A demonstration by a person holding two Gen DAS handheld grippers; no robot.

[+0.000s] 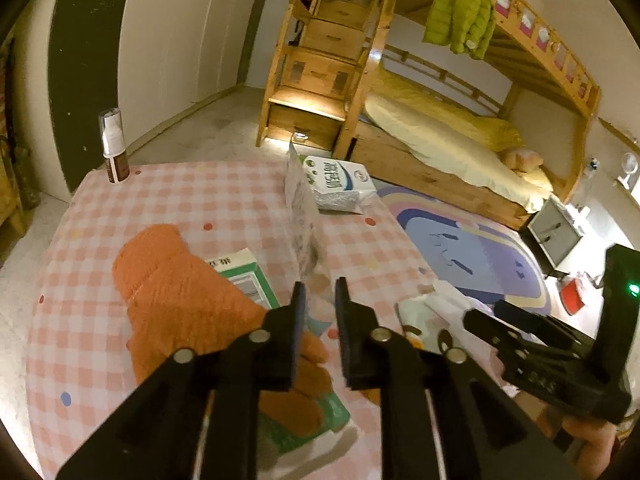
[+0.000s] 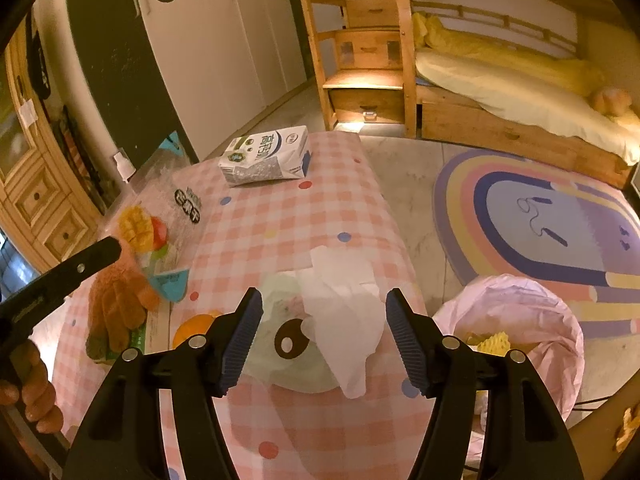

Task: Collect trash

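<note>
My left gripper (image 1: pixel 319 296) is shut on a clear plastic snack bag (image 1: pixel 302 216) and holds it upright, edge-on, above the pink checked table (image 1: pixel 192 196). The same bag (image 2: pixel 168 208), with mango pictures, shows at the left of the right wrist view. My right gripper (image 2: pixel 324 324) is open over a white tissue (image 2: pixel 344 320) lying on a round pale wrapper (image 2: pixel 280 332). A crushed milk carton (image 2: pixel 266 156) lies at the table's far end; it also shows in the left wrist view (image 1: pixel 340 182). A bin with a pink liner (image 2: pixel 516 332) stands on the floor right of the table.
An orange glove (image 1: pixel 176 292) lies over a green-and-white box (image 1: pixel 248 276). A pump bottle (image 1: pixel 114 148) stands at the far left corner. An orange fruit (image 2: pixel 196 326) sits by the wrapper. A bunk bed (image 1: pixel 440 120) and rainbow rug (image 2: pixel 540 220) lie beyond.
</note>
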